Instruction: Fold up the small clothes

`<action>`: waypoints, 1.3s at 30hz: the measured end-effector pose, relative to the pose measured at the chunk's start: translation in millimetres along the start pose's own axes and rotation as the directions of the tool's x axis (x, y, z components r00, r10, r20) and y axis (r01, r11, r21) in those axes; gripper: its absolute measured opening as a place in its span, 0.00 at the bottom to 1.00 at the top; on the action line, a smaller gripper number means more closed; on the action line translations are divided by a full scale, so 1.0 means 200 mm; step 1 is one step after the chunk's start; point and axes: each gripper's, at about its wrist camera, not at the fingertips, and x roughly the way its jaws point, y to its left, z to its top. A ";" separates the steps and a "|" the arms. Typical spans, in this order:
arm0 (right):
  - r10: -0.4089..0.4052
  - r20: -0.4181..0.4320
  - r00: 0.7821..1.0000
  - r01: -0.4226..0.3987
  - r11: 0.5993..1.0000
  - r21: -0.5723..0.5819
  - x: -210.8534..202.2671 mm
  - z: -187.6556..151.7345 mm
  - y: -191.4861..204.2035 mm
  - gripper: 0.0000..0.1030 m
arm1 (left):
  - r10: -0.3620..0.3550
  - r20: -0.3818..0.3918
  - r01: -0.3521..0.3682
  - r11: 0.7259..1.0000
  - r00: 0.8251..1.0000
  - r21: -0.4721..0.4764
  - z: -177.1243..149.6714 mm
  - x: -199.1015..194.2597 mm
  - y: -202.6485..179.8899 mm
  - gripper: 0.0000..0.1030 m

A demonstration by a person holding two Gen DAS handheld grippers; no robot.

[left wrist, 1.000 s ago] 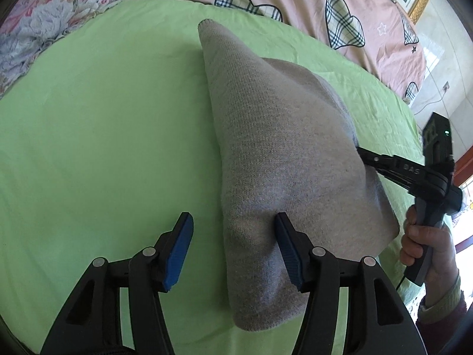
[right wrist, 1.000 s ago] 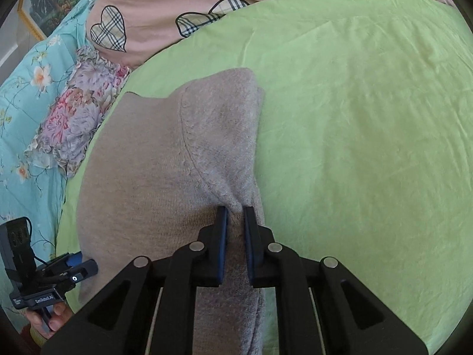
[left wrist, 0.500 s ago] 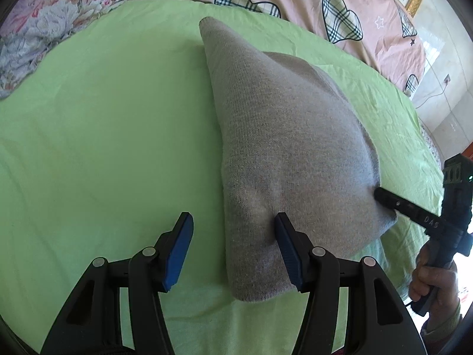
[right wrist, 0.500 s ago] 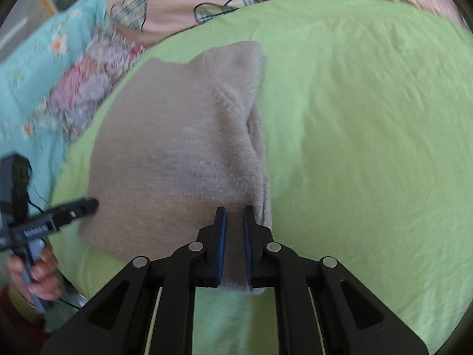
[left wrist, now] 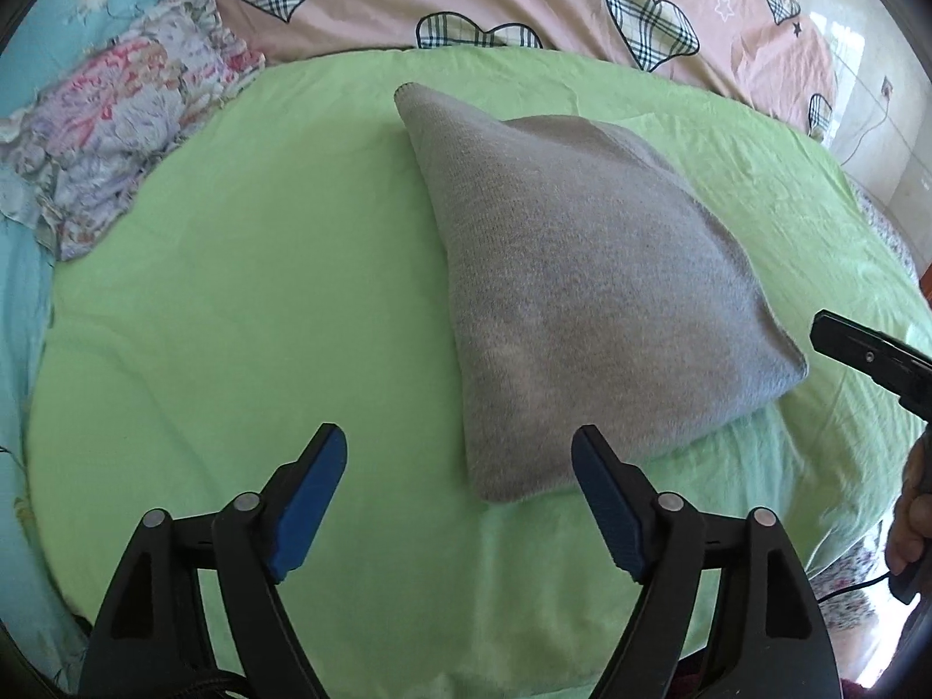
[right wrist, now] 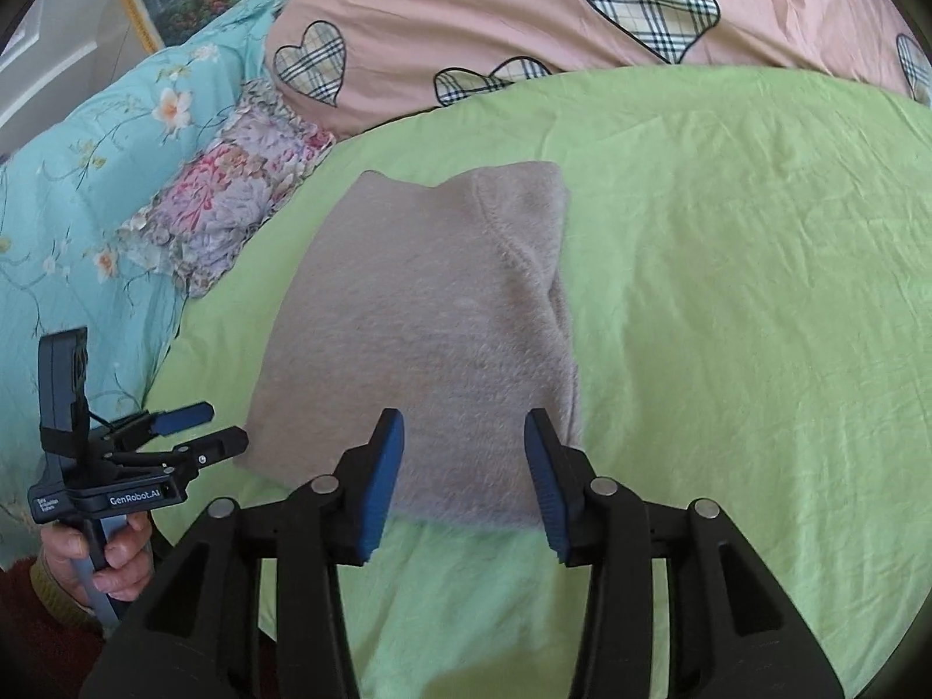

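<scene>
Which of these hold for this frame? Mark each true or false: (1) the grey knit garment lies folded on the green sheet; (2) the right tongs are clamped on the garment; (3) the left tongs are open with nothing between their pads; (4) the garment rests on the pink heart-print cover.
1. True: the grey knit garment lies folded on the green sheet.
2. False: the right tongs stand open, having just been opening, with their pads clear of the garment.
3. True: the left tongs are open and empty.
4. False: the pink heart-print cover lies beyond the sheet; the garment does not touch it.
</scene>
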 end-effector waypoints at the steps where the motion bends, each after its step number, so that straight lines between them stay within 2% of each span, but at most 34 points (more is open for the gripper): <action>1: -0.004 -0.001 1.000 0.004 1.000 -0.015 -0.01 -0.02 0.02 0.46 | 0.013 0.002 -0.013 1.000 1.000 0.008 -0.01 -0.01 0.00 0.79; 7: -0.028 -0.002 1.000 0.028 0.996 -0.087 -0.04 -0.14 0.11 0.71 | 0.052 -0.018 -0.051 0.998 0.999 0.027 -0.09 -0.03 0.00 0.80; 13: -0.063 -0.023 0.998 0.060 0.989 -0.135 -0.03 -0.20 0.17 0.84 | 0.117 -0.012 -0.116 0.991 0.993 0.059 -0.11 -0.05 -0.03 0.82; 24: -0.098 -0.007 0.995 0.095 0.980 -0.177 0.01 -0.14 0.22 0.89 | 0.162 0.037 -0.164 0.982 0.986 0.094 -0.03 -0.07 -0.07 0.88; 39: -0.095 -0.014 0.995 0.091 0.980 -0.177 0.11 0.02 0.22 0.92 | 0.189 0.070 -0.193 0.979 0.980 0.063 0.12 -0.05 -0.03 0.93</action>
